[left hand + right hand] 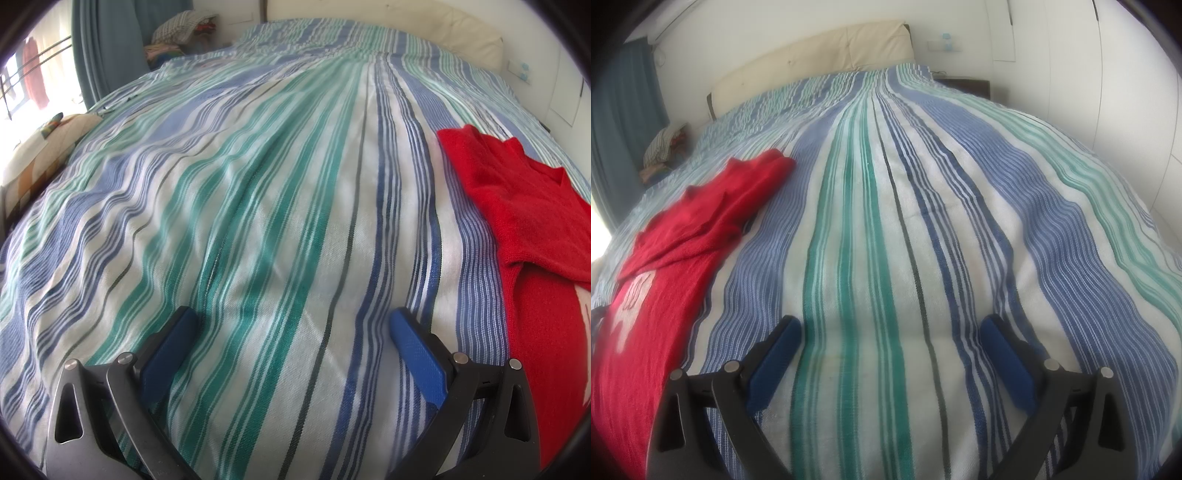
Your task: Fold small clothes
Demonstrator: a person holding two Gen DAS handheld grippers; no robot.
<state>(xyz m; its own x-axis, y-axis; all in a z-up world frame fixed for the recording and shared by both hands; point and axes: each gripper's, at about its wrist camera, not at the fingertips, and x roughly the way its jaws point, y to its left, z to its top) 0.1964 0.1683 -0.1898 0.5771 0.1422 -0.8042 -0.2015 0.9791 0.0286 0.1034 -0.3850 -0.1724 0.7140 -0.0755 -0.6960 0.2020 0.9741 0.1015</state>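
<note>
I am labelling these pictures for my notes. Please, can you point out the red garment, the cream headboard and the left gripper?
red garment (701, 229): right wrist view, on its folded-over upper part.
cream headboard (849, 48): right wrist view, on its padded front.
left gripper (291, 325): left wrist view, midway between its open blue fingertips.

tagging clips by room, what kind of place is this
Most likely a bedroom: a bed under a striped bedspread, a cream padded headboard against the wall, and blue curtains by a window.
</note>
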